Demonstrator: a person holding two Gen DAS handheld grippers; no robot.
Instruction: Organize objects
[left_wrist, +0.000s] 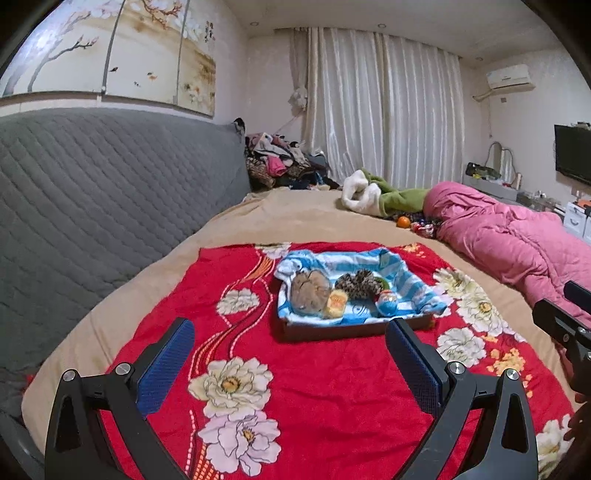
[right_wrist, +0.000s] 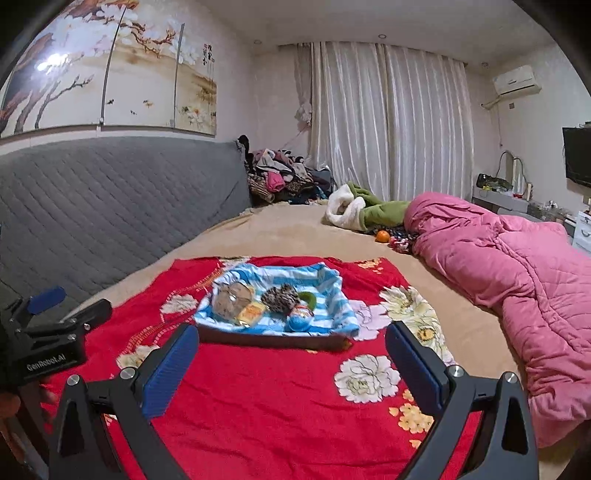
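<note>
A dark tray (left_wrist: 332, 330) (right_wrist: 273, 340) lined with a blue-and-white striped cloth (left_wrist: 406, 280) (right_wrist: 332, 295) sits on a red floral blanket (left_wrist: 314, 387) (right_wrist: 277, 398). In it lie a clear bag of brown stuff (left_wrist: 308, 291) (right_wrist: 229, 301), a yellow packet (left_wrist: 335, 302) (right_wrist: 251, 314), a leopard-print scrunchie (left_wrist: 360, 282) (right_wrist: 279, 297), a green item (right_wrist: 308, 299) and a blue round container (left_wrist: 386, 302) (right_wrist: 299, 319). My left gripper (left_wrist: 290, 328) is open and empty, short of the tray. My right gripper (right_wrist: 291, 336) is open and empty, just before the tray's front edge.
A pink quilt (left_wrist: 517, 236) (right_wrist: 517, 277) lies at the right. An orange (left_wrist: 403, 221) (right_wrist: 382, 236), white and green clothing (left_wrist: 373, 195) (right_wrist: 354, 210) and a clothes pile (left_wrist: 280, 158) lie at the far end. A grey quilted headboard (left_wrist: 92, 203) runs along the left.
</note>
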